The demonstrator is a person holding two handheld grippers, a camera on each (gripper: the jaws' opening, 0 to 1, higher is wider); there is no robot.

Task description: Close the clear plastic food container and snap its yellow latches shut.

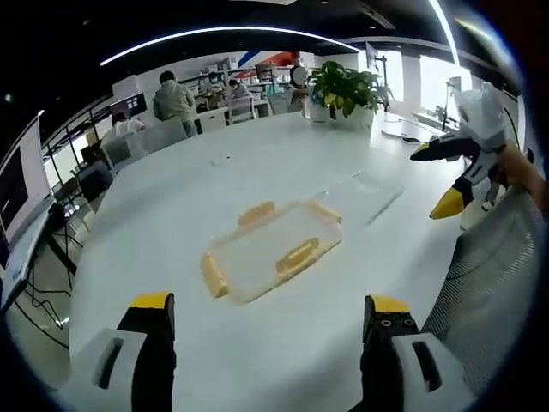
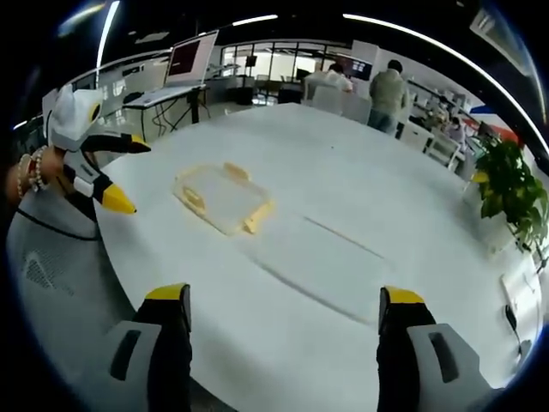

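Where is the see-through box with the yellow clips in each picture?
Left gripper view: the clear container lies on the white table, centre, just above the open left gripper.
Right gripper view: the container sits upper left, beyond the open right gripper.
Shared landmark: the potted plant.

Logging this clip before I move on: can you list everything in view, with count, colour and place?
Food container: one, clear with yellow latches, lying mid-table.
Table: one, white, large, under everything.
Potted plant: one, green, far end of table.
Mesh chair: one, grey, at the near table edge.
People: several, at the desks behind.
Monitor: one, on a stand in the right gripper view.
Left tool: one, black with yellow tips, jaws apart, short of the container.
Right tool: one, same colours, jaws apart, held over the table.
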